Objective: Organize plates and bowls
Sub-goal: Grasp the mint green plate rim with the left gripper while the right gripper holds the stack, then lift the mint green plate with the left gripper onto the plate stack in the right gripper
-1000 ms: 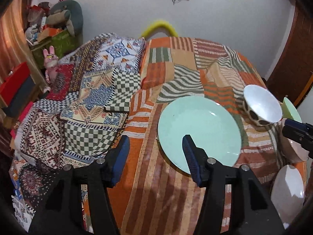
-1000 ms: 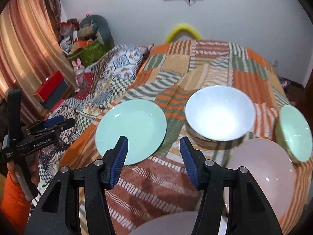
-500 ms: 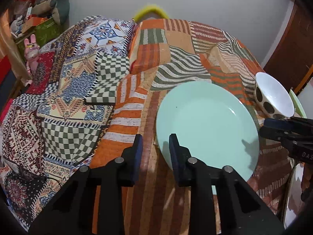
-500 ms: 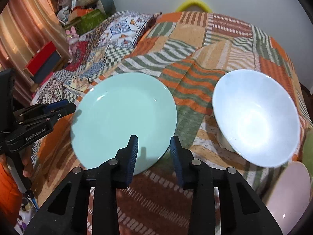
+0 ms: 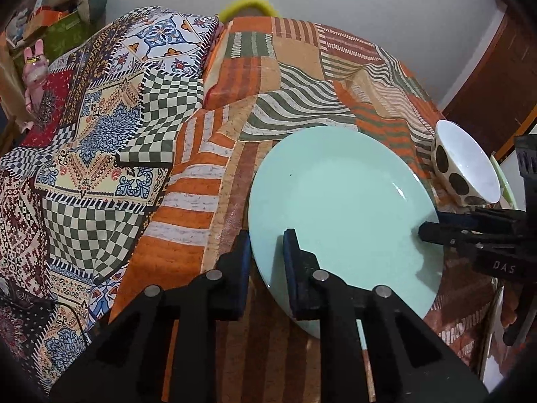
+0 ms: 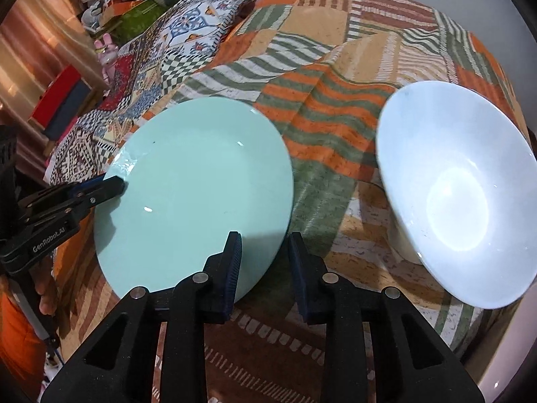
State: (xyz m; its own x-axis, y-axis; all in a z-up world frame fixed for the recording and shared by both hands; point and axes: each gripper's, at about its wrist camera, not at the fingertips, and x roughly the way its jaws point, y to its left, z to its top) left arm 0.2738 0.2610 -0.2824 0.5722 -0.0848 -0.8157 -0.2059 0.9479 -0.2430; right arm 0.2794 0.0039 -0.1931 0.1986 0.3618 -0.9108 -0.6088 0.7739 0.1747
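Currently both grippers straddle opposite edges of one green plate on the patchwork bedspread.
Left wrist view: left gripper (image 5: 266, 255), jaws just narrowed, straddles the plate (image 5: 342, 208) rim; clamping uncertain; spotted bowl (image 5: 465, 164) beyond.
Right wrist view: right gripper (image 6: 265, 258), jaws likewise narrowed, straddles the plate's near rim; grip uncertain; white bowl (image 6: 459, 191) right.
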